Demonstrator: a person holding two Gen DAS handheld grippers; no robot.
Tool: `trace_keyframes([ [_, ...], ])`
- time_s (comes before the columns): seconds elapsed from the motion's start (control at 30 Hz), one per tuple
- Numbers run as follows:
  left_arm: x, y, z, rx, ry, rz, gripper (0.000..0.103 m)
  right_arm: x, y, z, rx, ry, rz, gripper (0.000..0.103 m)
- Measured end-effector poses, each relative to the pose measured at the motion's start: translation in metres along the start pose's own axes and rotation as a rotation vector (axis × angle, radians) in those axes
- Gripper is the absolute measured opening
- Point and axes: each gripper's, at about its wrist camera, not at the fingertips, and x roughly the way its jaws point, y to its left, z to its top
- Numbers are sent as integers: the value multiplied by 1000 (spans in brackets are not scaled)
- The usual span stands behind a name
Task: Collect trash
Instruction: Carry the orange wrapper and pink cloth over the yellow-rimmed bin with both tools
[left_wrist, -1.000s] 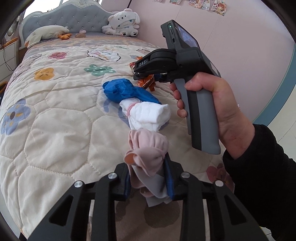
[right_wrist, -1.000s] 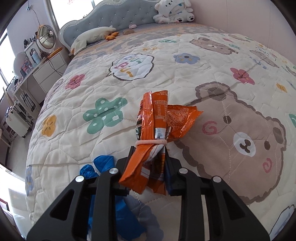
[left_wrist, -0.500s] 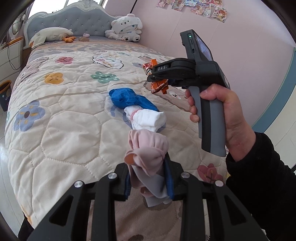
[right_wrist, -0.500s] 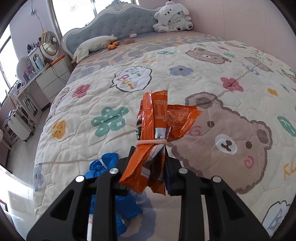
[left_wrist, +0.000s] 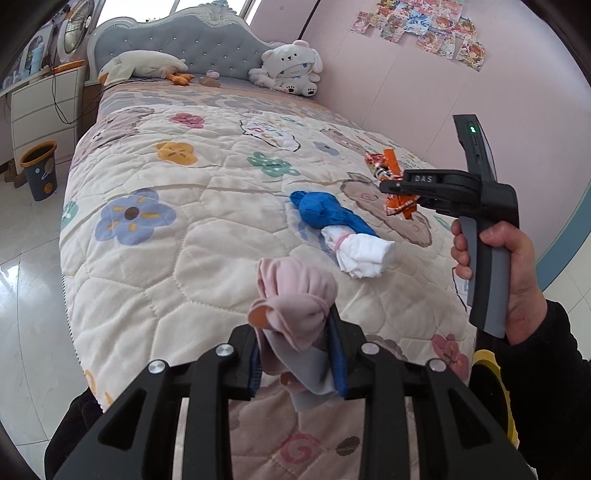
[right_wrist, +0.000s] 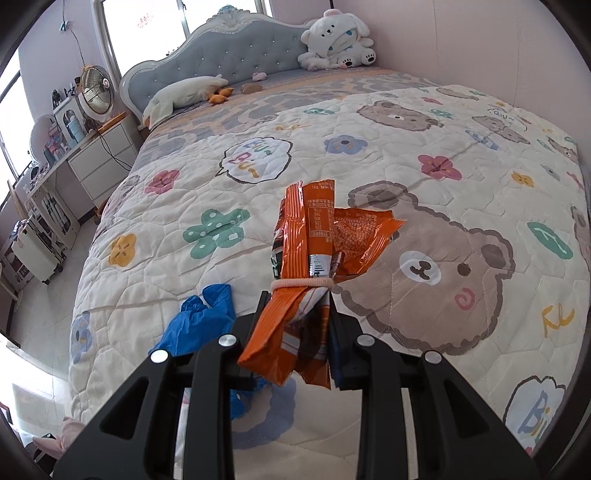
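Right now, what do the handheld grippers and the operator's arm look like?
Left gripper: matte black linkage arms, silver rivets, blue finger pads. Right gripper: black body marked "DAS", grey pistol handle, green LED on its upright black module. Bare right hand, black sleeve. No cables visible.

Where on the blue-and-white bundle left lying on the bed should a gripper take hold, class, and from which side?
Grip the blue-and-white bundle at its narrow waist, where a pink band cinches it. It lies flat on the quilt, so coming from above, fingers straddling that waist, seems best; the bulging ends look too wide and soft.
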Motion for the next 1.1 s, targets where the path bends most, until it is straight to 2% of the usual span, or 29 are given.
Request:
trace_keyframes([
  [0.17,-9,11,1,-19,-15,17,27,-17,0,-3,2,-17,-10,26],
  [0.37,-26,7,2,2,-47,45,27,-48,1,-9,-3,-52,-6,26],
  [0.63,-56,-17,3,59,-99,74,27,-97,-4,-23,-10,-99,2,26],
  [1.1,-96,-77,2,130,-175,49,27,-188,-32,-59,0,-181,-10,26],
])
